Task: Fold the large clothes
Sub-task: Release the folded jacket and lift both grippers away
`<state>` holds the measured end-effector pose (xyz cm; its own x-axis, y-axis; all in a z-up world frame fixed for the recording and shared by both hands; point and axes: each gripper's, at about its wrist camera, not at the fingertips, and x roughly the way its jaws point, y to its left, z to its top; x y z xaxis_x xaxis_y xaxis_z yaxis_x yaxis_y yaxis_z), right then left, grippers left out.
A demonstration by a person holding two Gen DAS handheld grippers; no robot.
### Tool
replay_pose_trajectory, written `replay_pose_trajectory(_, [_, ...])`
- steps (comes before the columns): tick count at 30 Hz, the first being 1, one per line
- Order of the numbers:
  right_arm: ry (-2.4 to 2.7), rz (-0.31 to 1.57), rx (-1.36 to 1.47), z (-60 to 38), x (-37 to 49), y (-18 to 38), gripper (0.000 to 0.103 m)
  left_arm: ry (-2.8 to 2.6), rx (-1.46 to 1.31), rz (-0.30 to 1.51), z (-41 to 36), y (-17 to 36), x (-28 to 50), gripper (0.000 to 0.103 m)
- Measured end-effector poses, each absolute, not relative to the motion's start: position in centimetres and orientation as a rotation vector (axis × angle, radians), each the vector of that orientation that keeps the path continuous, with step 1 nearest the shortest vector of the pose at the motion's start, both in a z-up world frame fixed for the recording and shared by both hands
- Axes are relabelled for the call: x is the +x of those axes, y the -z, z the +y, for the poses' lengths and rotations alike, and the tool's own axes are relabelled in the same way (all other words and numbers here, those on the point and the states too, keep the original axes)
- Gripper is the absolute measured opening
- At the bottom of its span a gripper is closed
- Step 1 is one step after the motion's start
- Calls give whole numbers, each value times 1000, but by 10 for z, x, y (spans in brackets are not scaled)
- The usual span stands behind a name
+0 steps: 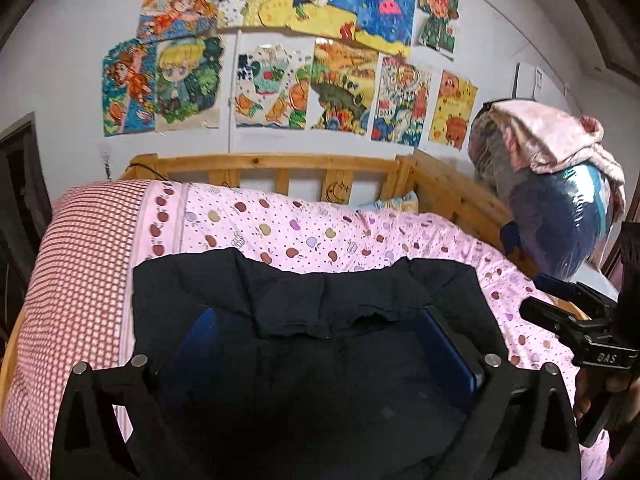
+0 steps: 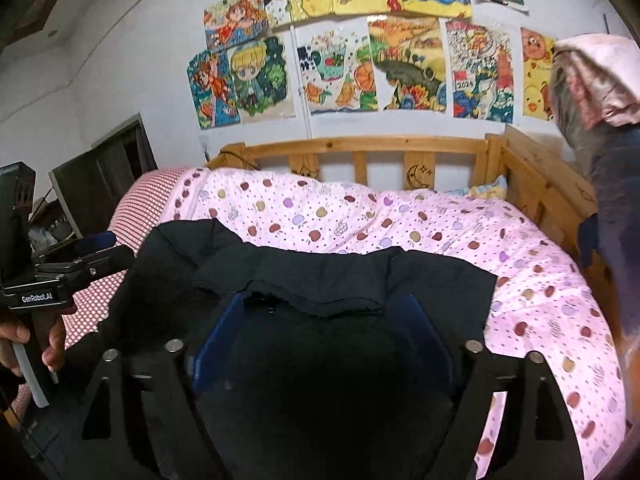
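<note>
A large black garment lies folded on the pink apple-print bed cover, its folded edge running across the middle of both views. My left gripper hovers over the garment's near part, open, with its blue pads wide apart and no cloth pinched. My right gripper is likewise open above the garment, blue pads spread. Each gripper shows at the edge of the other view: the right gripper and the left gripper, each held by a hand.
A wooden bed rail borders the far and right sides. A red-checked cover lies at the left. A plastic-wrapped bundle topped with pink cloth stands at the right. Drawings cover the wall.
</note>
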<state>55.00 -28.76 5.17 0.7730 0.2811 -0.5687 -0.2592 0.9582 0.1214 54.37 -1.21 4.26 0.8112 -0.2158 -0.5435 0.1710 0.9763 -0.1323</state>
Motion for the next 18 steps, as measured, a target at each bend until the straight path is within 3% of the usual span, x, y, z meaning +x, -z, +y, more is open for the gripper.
replay_pose_trajectory(3, [-294,601,41,-291,531,-61,92,177,-76,565,-10,-51,523,103])
replay_pose_trajectory(18, [-325,542,50,-298,429,-88,94,144,6,498,-17,-80,417,103])
